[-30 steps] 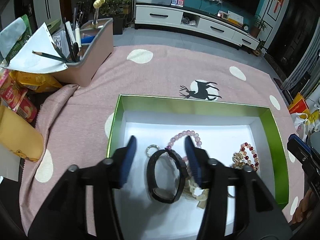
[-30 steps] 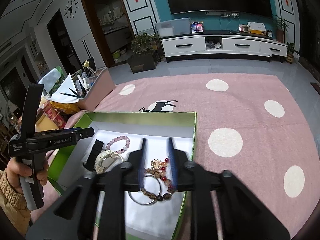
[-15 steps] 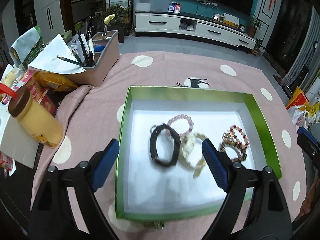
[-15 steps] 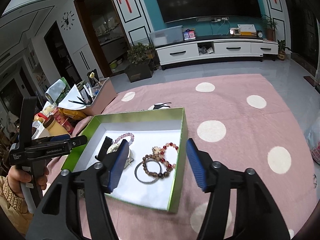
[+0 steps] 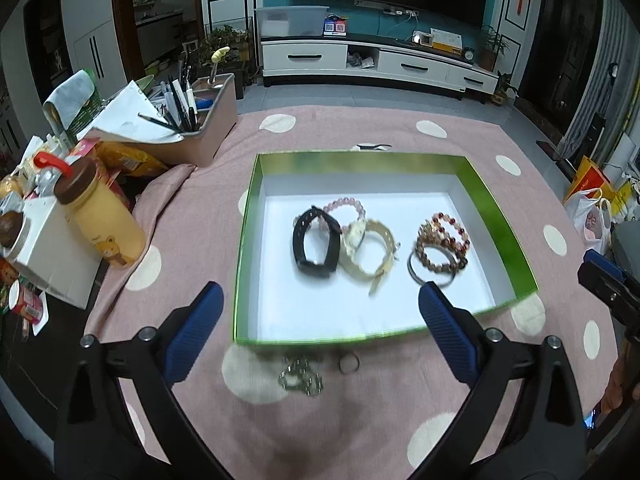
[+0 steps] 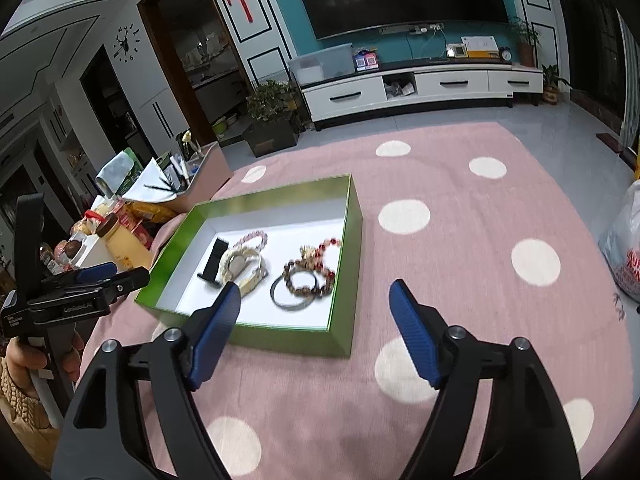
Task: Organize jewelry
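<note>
1. Vs 1.0 s ago: both claws have pulled back out of the box (image 5: pixel 496 216). They were low over the jewelry w/ jaws narrow; now both sit near of the box, above the pink cloth (image 5: pixel 400 432).
2. Left claw (image 5: pixel 320 336): jaws spread wide, holding nothing. 1.0 s ago they flanked the black band (image 5: pixel 316 242).
3. Right claw (image 6: pixel 314 328): jaws spread wide, holding nothing. 1.0 s ago they were nearly together over the bead bracelets (image 6: pixel 310 266).
4. Jewelry didn't move: black band left, pink bracelet (image 5: pixel 346 208) just far of it, cream watch (image 5: pixel 370 252) mid, red/brown bead bracelets (image 5: pixel 440 242) and a metal bangle (image 5: pixel 430 272) right, all inside the box and bunched together.
5. Newly in view as the left cam backed off: a chain (image 5: pixel 302 376) and a ring (image 5: pixel 349 363) on the cloth, just outside the box's near wall.
6. Also new at left: yellow bottle (image 5: pixel 104 224) w/ brown lid, a bear picture on it.
7. Writing: small white text on the left claw's body in the right view (image 6: pixel 80 304), too blurred to read. Red letters on a bag (image 6: pixel 628 256) far right, partly cut off.
</note>
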{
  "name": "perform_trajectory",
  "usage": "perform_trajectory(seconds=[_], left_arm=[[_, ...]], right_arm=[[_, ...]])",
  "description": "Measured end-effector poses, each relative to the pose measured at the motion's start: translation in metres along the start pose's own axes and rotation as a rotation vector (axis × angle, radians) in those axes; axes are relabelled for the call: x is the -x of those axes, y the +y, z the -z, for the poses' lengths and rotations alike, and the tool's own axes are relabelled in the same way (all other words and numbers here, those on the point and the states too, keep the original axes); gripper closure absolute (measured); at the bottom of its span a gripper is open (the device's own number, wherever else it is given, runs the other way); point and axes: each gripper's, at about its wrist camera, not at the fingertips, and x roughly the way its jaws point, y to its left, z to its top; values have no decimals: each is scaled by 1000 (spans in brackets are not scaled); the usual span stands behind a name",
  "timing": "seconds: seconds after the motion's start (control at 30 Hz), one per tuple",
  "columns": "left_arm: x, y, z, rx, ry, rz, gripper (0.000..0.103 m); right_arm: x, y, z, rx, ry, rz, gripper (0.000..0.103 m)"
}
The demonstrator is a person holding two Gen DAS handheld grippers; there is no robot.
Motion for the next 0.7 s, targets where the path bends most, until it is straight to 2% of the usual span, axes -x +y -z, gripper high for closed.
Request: perform_trajectory(seconds=[0.2, 0.43, 0.7], left_arm=[[11, -1, 21, -1, 9, 15, 2], [15, 1, 45, 7, 30, 31, 2], [13, 14, 69, 40, 45, 14, 2]], right_arm=[[8, 5, 18, 2, 27, -16, 18], [10, 17, 36, 26, 60, -42, 18], [0, 28, 52, 38, 107, -60, 18]])
